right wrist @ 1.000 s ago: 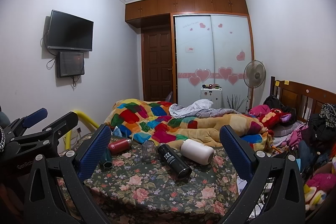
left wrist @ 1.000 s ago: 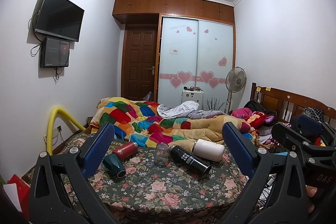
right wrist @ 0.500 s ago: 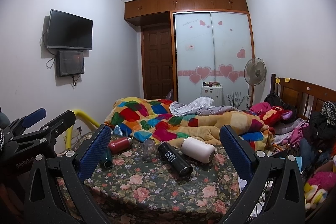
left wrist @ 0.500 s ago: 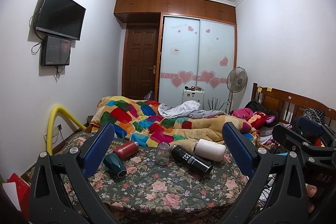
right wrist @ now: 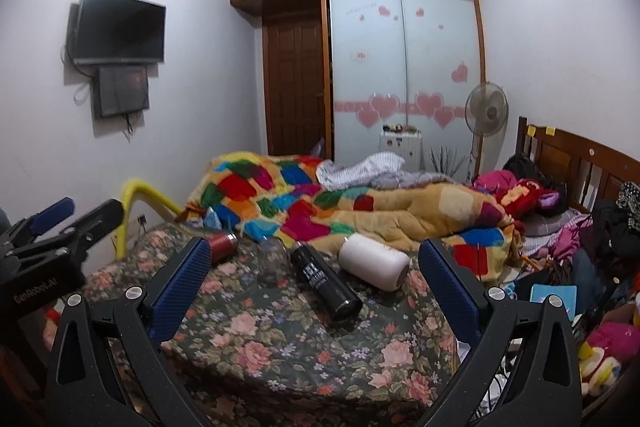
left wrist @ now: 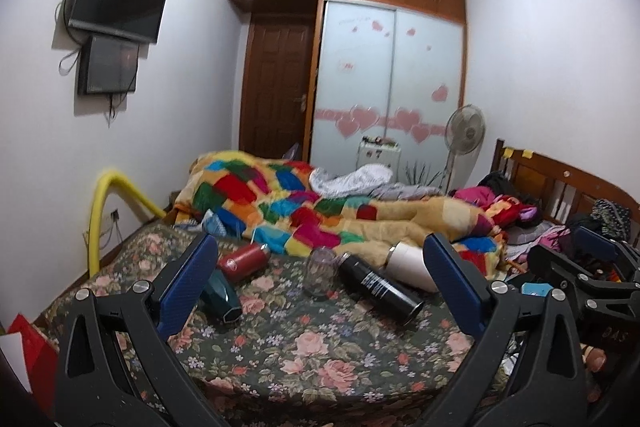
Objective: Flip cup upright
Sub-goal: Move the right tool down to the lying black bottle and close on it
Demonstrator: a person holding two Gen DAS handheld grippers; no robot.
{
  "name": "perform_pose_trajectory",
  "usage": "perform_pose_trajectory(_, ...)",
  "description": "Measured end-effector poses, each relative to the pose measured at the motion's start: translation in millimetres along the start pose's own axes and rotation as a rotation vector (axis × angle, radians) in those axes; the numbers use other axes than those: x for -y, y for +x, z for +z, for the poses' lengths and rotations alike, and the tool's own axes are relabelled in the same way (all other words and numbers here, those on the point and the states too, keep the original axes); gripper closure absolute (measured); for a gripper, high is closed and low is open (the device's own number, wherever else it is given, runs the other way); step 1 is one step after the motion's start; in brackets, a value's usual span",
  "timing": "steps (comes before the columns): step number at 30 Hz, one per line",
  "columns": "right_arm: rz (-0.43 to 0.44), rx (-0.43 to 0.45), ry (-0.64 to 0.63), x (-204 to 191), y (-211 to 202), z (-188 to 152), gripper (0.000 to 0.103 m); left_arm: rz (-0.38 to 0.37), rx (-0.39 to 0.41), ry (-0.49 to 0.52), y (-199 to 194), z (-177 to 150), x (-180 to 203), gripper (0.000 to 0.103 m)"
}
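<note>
Several cups lie on the floral bedspread [left wrist: 312, 347]. A clear glass cup [left wrist: 319, 271] stands on its mouth in the middle; it also shows in the right wrist view [right wrist: 273, 261]. A black bottle [left wrist: 380, 287] [right wrist: 325, 285], a white tumbler [left wrist: 410, 266] [right wrist: 374, 261], a red bottle [left wrist: 243, 261] [right wrist: 223, 246] and a dark green cup [left wrist: 221, 296] lie on their sides. My left gripper [left wrist: 320, 283] is open and empty, short of the cups. My right gripper [right wrist: 314, 281] is open and empty, short of the cups too.
A patchwork quilt [left wrist: 320, 211] is heaped behind the cups. A yellow padded rail [left wrist: 100, 211] stands at the bed's left edge. Clothes and toys [right wrist: 580, 227] pile up on the right by the wooden headboard [right wrist: 580, 163]. A fan [right wrist: 486, 115] stands by the wardrobe.
Both grippers have moved forward and tipped down towards the bed; the cups look nearer and larger. Nothing on the bed has moved. Both stay open.
</note>
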State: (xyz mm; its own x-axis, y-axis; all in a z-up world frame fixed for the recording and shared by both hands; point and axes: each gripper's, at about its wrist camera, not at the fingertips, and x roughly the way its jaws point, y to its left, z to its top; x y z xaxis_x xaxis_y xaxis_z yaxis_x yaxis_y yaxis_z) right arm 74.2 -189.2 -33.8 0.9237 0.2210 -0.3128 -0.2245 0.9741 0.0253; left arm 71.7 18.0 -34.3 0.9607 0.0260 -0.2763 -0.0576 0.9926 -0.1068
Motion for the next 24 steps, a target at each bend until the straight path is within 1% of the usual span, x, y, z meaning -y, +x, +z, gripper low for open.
perform_pose_trajectory(5,-0.036,-0.119,-0.048,10,55,-8,0.0,0.044,-0.114,-0.022,49,-19,-18,0.0)
perform_pose_trajectory(6,-0.03,-0.159,-0.063,14,74,-11,0.0,0.056,-0.136,-0.032,59,-23,-23,0.0)
perform_pose_trajectory(7,-0.027,-0.184,-0.071,16,83,-13,0.0,0.067,-0.163,-0.045,69,-29,-28,0.0)
perform_pose_trajectory(9,-0.015,-0.247,-0.094,20,112,-19,0.0,0.083,-0.222,-0.073,91,-40,-40,0.0)
perform_pose_trajectory(11,-0.003,-0.315,-0.126,21,141,-25,0.0,0.098,-0.264,-0.09,108,-50,-48,0.0)
perform_pose_trajectory(14,0.024,-0.415,-0.17,20,182,-33,0.002,0.125,-0.321,-0.097,130,-66,-58,0.0)
perform_pose_trajectory(16,0.059,-0.487,-0.186,21,209,-40,0.002,0.144,-0.35,-0.088,142,-75,-62,0.0)
perform_pose_trajectory(19,0.093,-0.589,-0.207,19,246,-49,0.005,0.158,-0.392,-0.08,157,-88,-65,0.0)
perform_pose_trajectory(21,0.114,-0.644,-0.227,19,265,-55,0.011,0.161,-0.418,-0.082,164,-94,-67,0.0)
perform_pose_trajectory(23,0.141,-0.708,-0.238,20,285,-60,0.02,0.163,-0.43,-0.082,170,-99,-68,0.0)
perform_pose_trajectory(24,0.157,-0.732,-0.241,20,292,-62,0.021,0.166,-0.435,-0.08,172,-100,-69,0.0)
